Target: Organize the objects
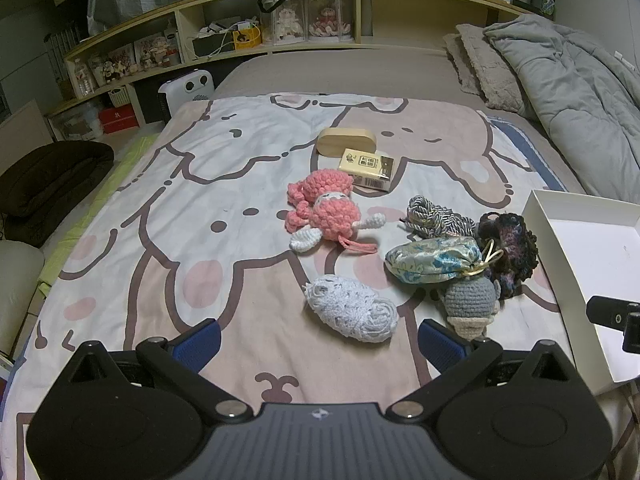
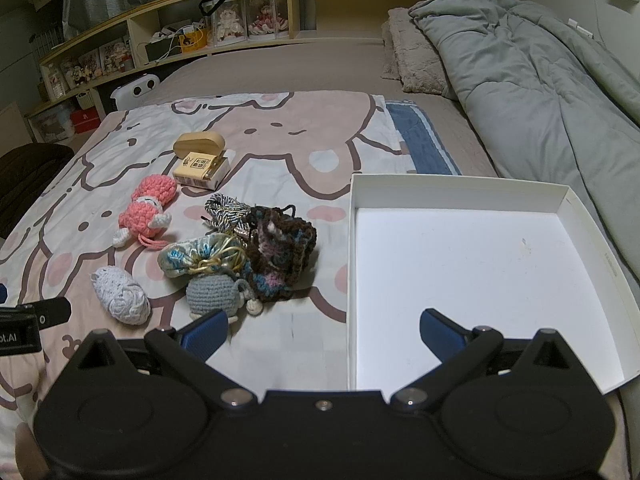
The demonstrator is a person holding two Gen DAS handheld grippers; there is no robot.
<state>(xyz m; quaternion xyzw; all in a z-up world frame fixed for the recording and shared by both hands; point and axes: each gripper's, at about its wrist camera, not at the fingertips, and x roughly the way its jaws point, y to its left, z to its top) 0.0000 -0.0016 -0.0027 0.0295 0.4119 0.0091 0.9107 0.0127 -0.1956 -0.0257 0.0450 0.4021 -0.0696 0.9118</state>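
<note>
Both grippers released, holding nothing; left gripper [image 1: 320, 340] faces white yarn [image 1: 352, 314] at 12; right gripper [image 2: 322, 334] straddles box [image 2: 351, 280] edge.

White box [image 2: 472, 280] interior bare and open from above, crochet pile [image 2: 276, 256] crowding its left wall, bare blanket [image 1: 160, 240] left of the pink doll [image 1: 328, 216]

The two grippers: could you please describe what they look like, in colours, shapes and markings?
The left gripper and the right gripper look alike: matte black bodies with rounded, disc-shaped lobes, angled black link arms with silver pivot bolts, and two blue ribbed finger pads. The left one's centre plate is ribbed grey with a small emblem. No cables or sleeves show.
</note>
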